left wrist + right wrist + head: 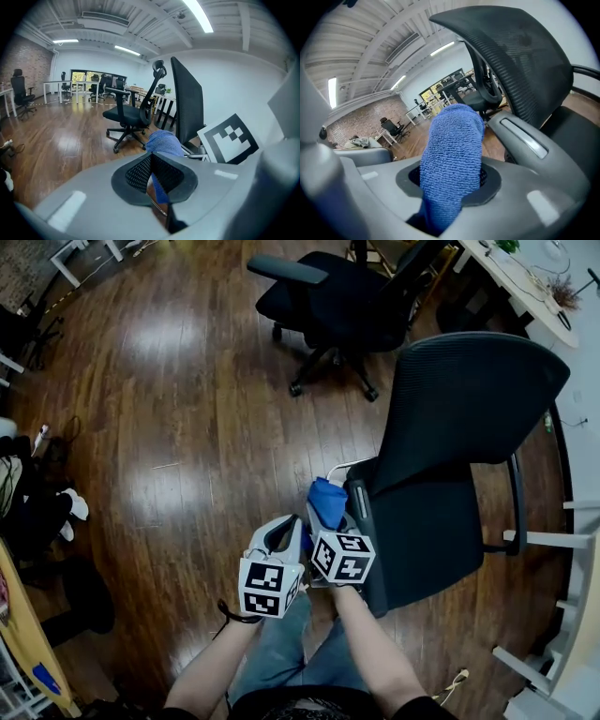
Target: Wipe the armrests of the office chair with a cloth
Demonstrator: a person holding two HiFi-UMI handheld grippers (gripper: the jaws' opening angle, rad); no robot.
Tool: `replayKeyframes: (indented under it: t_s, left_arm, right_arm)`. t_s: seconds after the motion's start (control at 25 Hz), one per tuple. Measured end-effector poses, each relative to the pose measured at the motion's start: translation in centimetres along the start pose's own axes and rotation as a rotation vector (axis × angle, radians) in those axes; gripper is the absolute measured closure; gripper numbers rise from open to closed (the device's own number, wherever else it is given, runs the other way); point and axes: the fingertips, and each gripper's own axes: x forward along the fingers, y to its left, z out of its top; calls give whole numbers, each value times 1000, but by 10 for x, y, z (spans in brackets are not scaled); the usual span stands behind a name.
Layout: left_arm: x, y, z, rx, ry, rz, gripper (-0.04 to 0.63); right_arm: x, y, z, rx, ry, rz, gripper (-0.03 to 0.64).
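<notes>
the right gripper (450, 174) is clenched on a blue cloth (452, 147), which stands up out of its jaws in a thick roll. the cloth sits just beside the grey armrest (521, 137) of the black office chair (469, 399), on the side away from the seat; whether it touches the armrest cannot be told. the left gripper (151, 161) is a little further out from the armrest than the right one, jaws closed together on nothing. a second office chair (333, 296) stands well beyond the armrest on the wooden floor (187, 399).
</notes>
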Motion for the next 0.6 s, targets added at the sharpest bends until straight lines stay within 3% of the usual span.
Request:
replayKeyframes:
  t_s: [0.32, 0.6]
  left_arm:
    - [18, 6, -11, 40, 40, -62, 591]
    - [17, 2, -21, 41, 46, -62, 591]
  right_arm:
    - [16, -22, -11, 77, -12, -71, 483]
    - [5, -25, -23, 101, -18, -78, 483]
